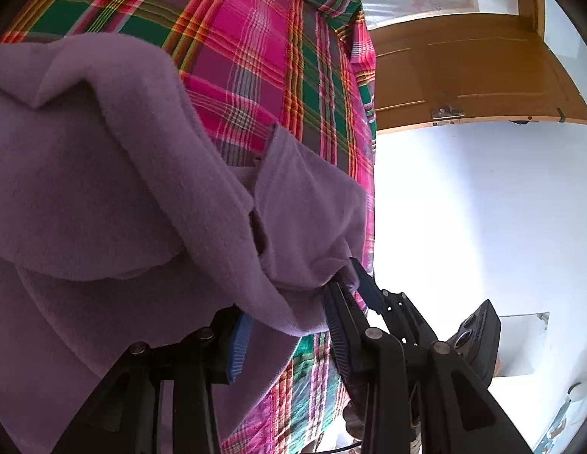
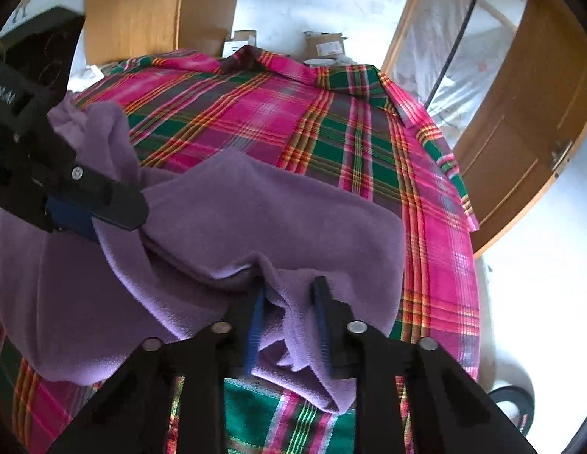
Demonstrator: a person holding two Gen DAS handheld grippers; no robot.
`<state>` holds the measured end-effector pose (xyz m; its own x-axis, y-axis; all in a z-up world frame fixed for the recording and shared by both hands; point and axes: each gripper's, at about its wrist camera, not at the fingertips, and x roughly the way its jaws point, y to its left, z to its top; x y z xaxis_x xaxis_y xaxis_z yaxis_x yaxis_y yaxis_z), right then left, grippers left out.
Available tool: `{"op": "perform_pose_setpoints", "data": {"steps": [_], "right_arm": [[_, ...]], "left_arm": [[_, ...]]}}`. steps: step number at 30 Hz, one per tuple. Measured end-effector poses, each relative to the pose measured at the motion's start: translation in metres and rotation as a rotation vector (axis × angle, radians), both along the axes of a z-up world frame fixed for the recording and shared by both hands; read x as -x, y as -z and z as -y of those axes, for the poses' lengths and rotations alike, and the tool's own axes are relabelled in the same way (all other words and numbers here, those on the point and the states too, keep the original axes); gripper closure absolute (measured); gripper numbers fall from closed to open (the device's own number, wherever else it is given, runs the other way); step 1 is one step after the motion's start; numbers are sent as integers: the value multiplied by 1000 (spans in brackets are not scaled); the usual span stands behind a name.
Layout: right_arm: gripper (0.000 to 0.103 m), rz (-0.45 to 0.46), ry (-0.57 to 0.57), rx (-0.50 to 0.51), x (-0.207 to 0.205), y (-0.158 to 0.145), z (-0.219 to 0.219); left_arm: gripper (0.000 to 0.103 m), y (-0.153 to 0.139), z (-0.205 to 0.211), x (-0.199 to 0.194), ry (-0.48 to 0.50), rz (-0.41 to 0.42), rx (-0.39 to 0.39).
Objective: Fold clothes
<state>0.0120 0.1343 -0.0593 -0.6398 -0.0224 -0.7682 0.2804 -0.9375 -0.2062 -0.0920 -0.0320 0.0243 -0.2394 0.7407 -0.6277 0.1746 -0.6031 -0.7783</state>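
Black linkage arms and blue ribbed pads fill the bottom of both of my wrist views. On my left tool (image 1: 289, 325) the two pads stand a moderate way apart, with a thick fold of the purple fleece garment (image 1: 104, 189) bunched between them and draped over the left pad; I cannot tell from this view whether the pads actually press the cloth. In the right wrist view the same tool (image 2: 115, 208) enters from the left edge, tilted slightly downward, and its tip is buried in the fleece, where the cloth gathers into creases around it.

My right tool (image 2: 289, 325) points forward over the nearer hem of the garment (image 2: 274, 204). Its pads are narrowed onto a hanging fold of fleece, which fills the gap between them and spills down past them toward the camera. In the left wrist view the right tool (image 1: 350, 283) shows just beside my left tool's right finger, its blue pads clamped on a pinch of the same fleece.

The garment lies rumpled on a pink, green and orange plaid cloth (image 2: 331, 121) that covers the tabletop, sagging between the two grips. Beyond the plaid edge I see a wooden door (image 2: 520, 143) and a white wall (image 1: 482, 208).
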Motion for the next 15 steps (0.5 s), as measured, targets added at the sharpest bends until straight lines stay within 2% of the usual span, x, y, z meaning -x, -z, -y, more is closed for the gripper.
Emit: {"op": "perform_pose_setpoints", "data": {"steps": [6,12,15], "right_arm": [[92,-29,66,82,2,-8,-14],[93,-71,207,184,-3,-20,-49],[93,-89,283,242,-10,-23,-69]], "left_arm": [[66,0,2,0,-7,-1,2],[66,-3,6,-2,-15,5,9],[73,-3,5,4,-28,-7,8]]}}
